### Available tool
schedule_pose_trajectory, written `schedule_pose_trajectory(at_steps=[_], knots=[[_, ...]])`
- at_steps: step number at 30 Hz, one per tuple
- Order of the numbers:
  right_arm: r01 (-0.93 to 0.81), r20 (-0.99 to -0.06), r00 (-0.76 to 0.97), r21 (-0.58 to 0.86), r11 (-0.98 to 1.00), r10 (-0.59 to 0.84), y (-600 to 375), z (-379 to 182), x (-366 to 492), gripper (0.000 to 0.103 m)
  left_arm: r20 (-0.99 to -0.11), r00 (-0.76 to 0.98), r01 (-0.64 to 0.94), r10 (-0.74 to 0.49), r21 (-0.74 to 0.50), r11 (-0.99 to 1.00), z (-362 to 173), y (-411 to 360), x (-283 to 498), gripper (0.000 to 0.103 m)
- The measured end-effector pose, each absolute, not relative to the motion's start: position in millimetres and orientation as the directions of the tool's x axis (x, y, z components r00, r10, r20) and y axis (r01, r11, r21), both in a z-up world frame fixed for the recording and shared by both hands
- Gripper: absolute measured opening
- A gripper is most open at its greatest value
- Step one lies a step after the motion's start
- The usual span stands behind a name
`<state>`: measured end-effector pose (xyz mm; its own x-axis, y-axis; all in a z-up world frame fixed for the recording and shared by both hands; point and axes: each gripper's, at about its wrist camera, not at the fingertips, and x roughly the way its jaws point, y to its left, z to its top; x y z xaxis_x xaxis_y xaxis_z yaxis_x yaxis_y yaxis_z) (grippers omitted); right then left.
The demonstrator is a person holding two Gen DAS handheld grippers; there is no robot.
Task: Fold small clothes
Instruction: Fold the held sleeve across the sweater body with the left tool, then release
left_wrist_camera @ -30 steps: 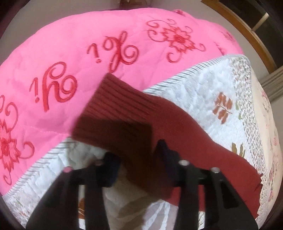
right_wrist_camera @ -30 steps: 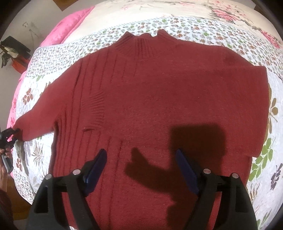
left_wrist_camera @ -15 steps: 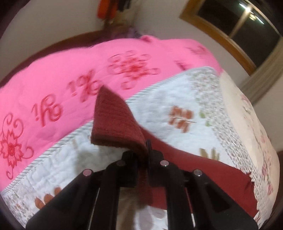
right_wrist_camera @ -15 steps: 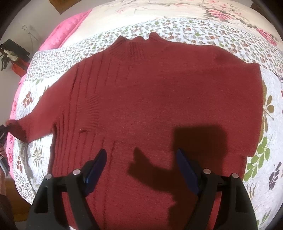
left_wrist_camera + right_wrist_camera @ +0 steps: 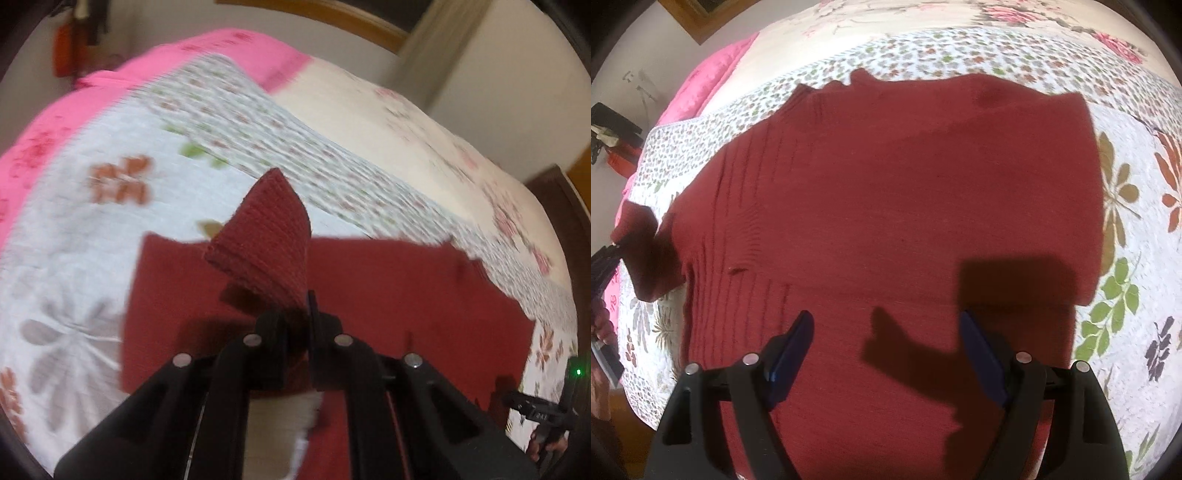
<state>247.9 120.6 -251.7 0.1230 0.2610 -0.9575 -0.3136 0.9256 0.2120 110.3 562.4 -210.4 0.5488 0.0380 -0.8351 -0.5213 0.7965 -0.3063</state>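
Red sweater (image 5: 886, 206) flat on the bed quilt (image 5: 1137, 258), filling mid frame, bare quilt along the right and top edges. Right gripper (image 5: 886, 332) low in the frame, jaws wide apart above the cloth. Only in the left wrist view: left gripper (image 5: 298, 317), jaws pinched on the sleeve cuff (image 5: 266, 243), lifted over the sweater body, pink blanket (image 5: 66, 122) at upper left.

Place: a bedroom in a home
Clues: a big bed (image 5: 1137, 258) with a flowery quilt, pink blanket (image 5: 66, 122), curtain (image 5: 424, 48)
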Motion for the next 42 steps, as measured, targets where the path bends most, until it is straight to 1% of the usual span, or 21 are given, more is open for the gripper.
schedule_pose_trajectory(at_steps=[5, 6, 9, 12, 13, 14, 15, 16, 17, 19, 20, 22, 24, 25, 27, 29, 31, 34, 37, 39, 42], knots=[[-0.286, -0.956, 0.127, 0.221, 0.932, 0.266, 100.8, -253.5, 250.4, 0.081, -0.818, 0.574, -0.429, -0.045, -0.348, 0.834, -215.0, 507.5, 144.0, 0.007], [-0.282, -0.956, 0.127, 0.222, 0.933, 0.265, 98.5, -254.3, 250.4, 0.081, -0.821, 0.568, -0.407, -0.055, -0.338, 0.848, -217.5, 493.3, 152.2, 0.007], [-0.265, -0.955, 0.126, 0.230, 0.936, 0.270, 89.8, -257.5, 251.8, 0.081, -0.842, 0.533, -0.357, -0.082, -0.312, 0.880, -232.9, 461.7, 170.4, 0.008], [-0.251, -0.955, 0.121, 0.236, 0.939, 0.272, 83.1, -260.3, 252.8, 0.081, -0.879, 0.454, -0.337, -0.143, -0.318, 0.886, -265.9, 438.4, 186.4, 0.010], [-0.247, -0.955, 0.120, 0.237, 0.940, 0.272, 81.3, -261.4, 252.9, 0.081, -0.893, 0.420, -0.329, -0.161, -0.315, 0.890, -277.6, 431.1, 189.4, 0.016], [-0.244, -0.955, 0.118, 0.237, 0.940, 0.272, 79.9, -262.6, 253.4, 0.081, -0.899, 0.397, -0.314, -0.186, -0.323, 0.893, -285.5, 424.2, 191.2, 0.024], [-0.242, -0.955, 0.117, 0.237, 0.941, 0.271, 79.6, -262.8, 253.5, 0.081, -0.902, 0.376, -0.298, -0.211, -0.333, 0.894, -290.3, 420.8, 190.7, 0.028], [-0.240, -0.956, 0.115, 0.237, 0.941, 0.271, 79.3, -263.3, 253.8, 0.081, -0.904, 0.363, -0.285, -0.226, -0.339, 0.897, -292.7, 416.3, 187.9, 0.036], [-0.239, -0.956, 0.115, 0.238, 0.941, 0.271, 79.9, -263.2, 254.4, 0.081, -0.899, 0.366, -0.271, -0.239, -0.349, 0.897, -291.6, 413.2, 186.5, 0.041], [-0.242, -0.954, 0.117, 0.241, 0.940, 0.275, 81.8, -261.5, 254.6, 0.081, -0.878, 0.386, -0.244, -0.284, -0.394, 0.886, -282.5, 417.1, 176.7, 0.048], [-0.247, -0.953, 0.119, 0.245, 0.938, 0.280, 85.2, -259.6, 255.3, 0.081, -0.867, 0.400, -0.245, -0.298, -0.415, 0.876, -276.0, 422.9, 171.3, 0.053], [-0.261, -0.947, 0.117, 0.261, 0.930, 0.298, 94.7, -256.4, 257.3, 0.081, -0.851, 0.444, -0.281, -0.281, -0.430, 0.858, -258.8, 446.7, 157.5, 0.061], [-0.284, -0.940, 0.109, 0.283, 0.916, 0.324, 109.6, -253.2, 260.7, 0.081, -0.858, 0.467, -0.331, -0.213, -0.394, 0.858, -247.1, 472.8, 148.4, 0.063], [-0.302, -0.935, 0.103, 0.296, 0.906, 0.340, 121.0, -251.3, 262.2, 0.081, -0.873, 0.465, -0.368, -0.150, -0.344, 0.864, -243.5, 487.7, 144.5, 0.064], [-0.334, -0.927, 0.091, 0.317, 0.888, 0.365, 143.8, -248.7, 264.6, 0.081, -0.916, 0.401, -0.450, 0.027, -0.172, 0.876, -244.8, 516.8, 140.0, 0.064], [-0.366, -0.918, 0.080, 0.335, 0.868, 0.388, 167.5, -246.2, 266.9, 0.081, -0.929, 0.352, -0.501, 0.110, -0.088, 0.861, -253.4, 540.6, 136.9, 0.062], [-0.400, -0.913, 0.072, 0.343, 0.850, 0.402, 191.2, -244.7, 267.5, 0.081, -0.939, 0.326, -0.530, 0.113, -0.083, 0.844, -270.3, 557.5, 134.3, 0.062], [-0.412, -0.910, 0.044, 0.360, 0.837, 0.413, 218.1, -248.8, 268.6, 0.081, -0.961, 0.266, -0.534, 0.076, -0.081, 0.842, -302.4, 566.4, 133.9, 0.062], [-0.413, -0.903, 0.006, 0.388, 0.824, 0.429, 237.1, -253.0, 269.0, 0.081, -0.956, 0.268, -0.492, 0.124, -0.025, 0.870, -307.2, 555.0, 137.1, 0.064], [-0.422, -0.899, -0.018, 0.403, 0.812, 0.437, 249.2, -254.3, 269.7, 0.081, -0.954, 0.281, -0.486, 0.104, -0.048, 0.873, -301.7, 554.2, 136.5, 0.065], [-0.419, -0.881, -0.065, 0.450, 0.788, 0.468, 270.7, -259.1, 272.5, 0.081, -0.942, 0.333, -0.527, 0.048, -0.143, 0.838, -285.9, 567.0, 125.0, 0.065]])
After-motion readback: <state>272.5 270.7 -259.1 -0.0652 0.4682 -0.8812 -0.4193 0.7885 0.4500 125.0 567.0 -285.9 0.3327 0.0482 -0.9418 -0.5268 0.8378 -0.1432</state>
